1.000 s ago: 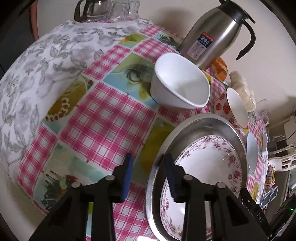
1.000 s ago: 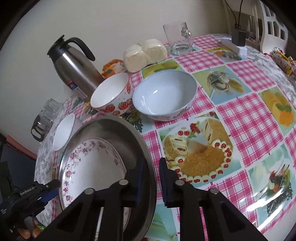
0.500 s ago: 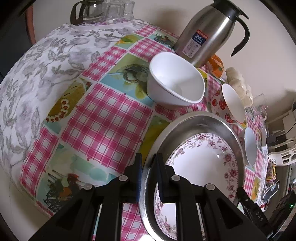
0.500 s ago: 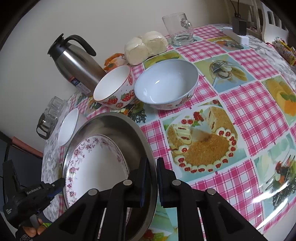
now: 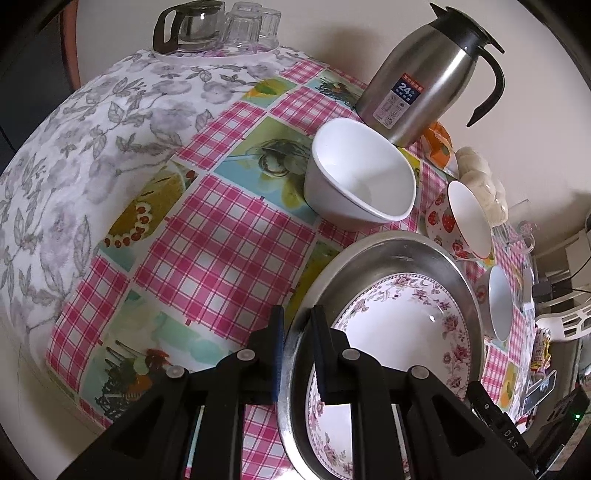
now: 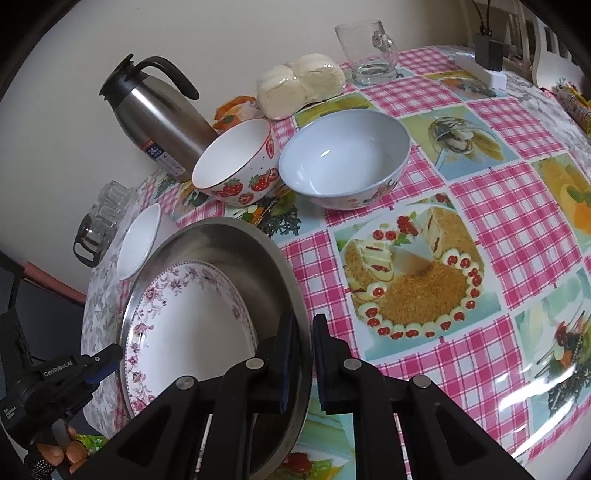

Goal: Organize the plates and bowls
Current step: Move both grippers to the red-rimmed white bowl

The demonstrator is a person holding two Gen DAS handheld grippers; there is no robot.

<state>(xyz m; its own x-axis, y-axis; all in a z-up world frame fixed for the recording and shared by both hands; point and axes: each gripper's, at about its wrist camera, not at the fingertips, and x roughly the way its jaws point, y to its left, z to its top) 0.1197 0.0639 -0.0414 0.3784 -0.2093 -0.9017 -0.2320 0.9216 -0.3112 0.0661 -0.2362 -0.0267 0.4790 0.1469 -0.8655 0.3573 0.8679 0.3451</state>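
Observation:
A large steel basin [image 5: 402, 258] [image 6: 236, 240] holds a white plate with pink flowers [image 5: 402, 332] [image 6: 188, 317]. My left gripper [image 5: 297, 325] is shut on the basin's near rim, one finger outside and one inside. My right gripper [image 6: 304, 332] is shut on the opposite rim. A plain white bowl [image 5: 364, 177] [image 6: 138, 240], a strawberry bowl [image 5: 461, 218] [image 6: 240, 166] and a pale blue bowl [image 6: 343, 158] [image 5: 498, 306] stand beside the basin.
A steel thermos jug [image 5: 424, 74] [image 6: 155, 114] stands behind the bowls by the wall. Wrapped buns [image 6: 301, 85], a glass mug [image 6: 369, 48], a glass pot with tumblers [image 5: 214, 26] and a power strip [image 6: 484, 70] sit around the table's edges.
Both grippers have closed onto the basin's rim from open. The basin with the plate appears lifted slightly toward the cameras.

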